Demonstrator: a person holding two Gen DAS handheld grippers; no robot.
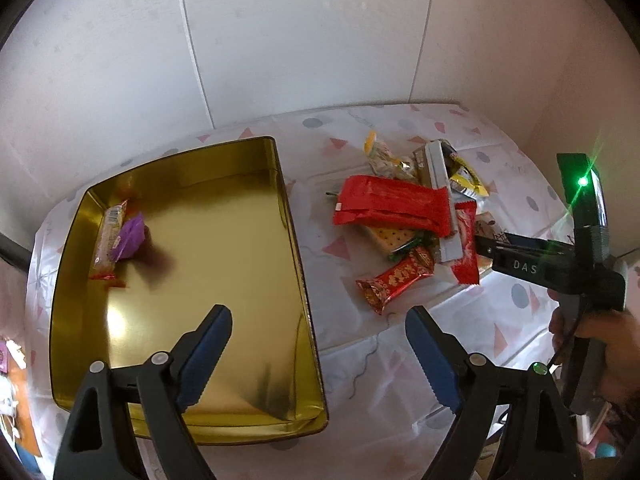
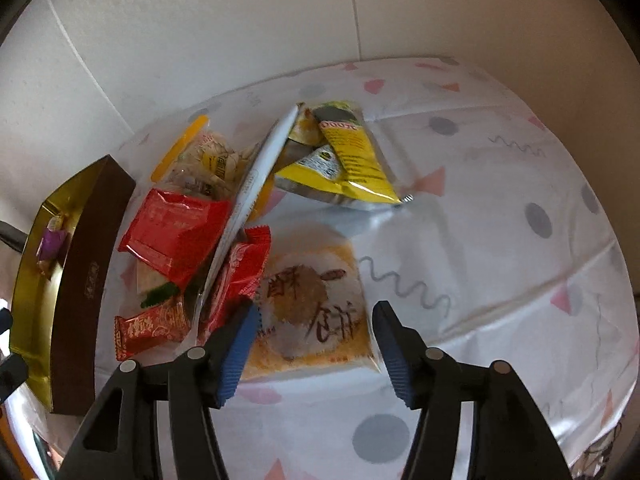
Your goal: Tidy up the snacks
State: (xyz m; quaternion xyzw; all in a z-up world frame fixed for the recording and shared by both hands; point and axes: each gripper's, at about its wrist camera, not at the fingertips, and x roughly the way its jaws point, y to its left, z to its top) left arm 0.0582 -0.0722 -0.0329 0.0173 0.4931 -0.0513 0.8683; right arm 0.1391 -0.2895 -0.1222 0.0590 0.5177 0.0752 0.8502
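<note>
A home setting, likely a dining corner. A table (image 1: 360,336) fills the lower half of the frame, covered by a white plastic tablecloth (image 2: 480,240) printed with pink triangles and grey dots. Plain white wall panels (image 1: 300,40) rise behind it. Household clutter (image 1: 10,380) shows at the lower left edge.

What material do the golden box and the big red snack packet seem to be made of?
The golden box looks like metal, probably tin with a polished gold finish: its floor mirrors the snacks and the light. The big red packet looks like thin glossy plastic or foil film: it is creased and shows bright highlights.
</note>
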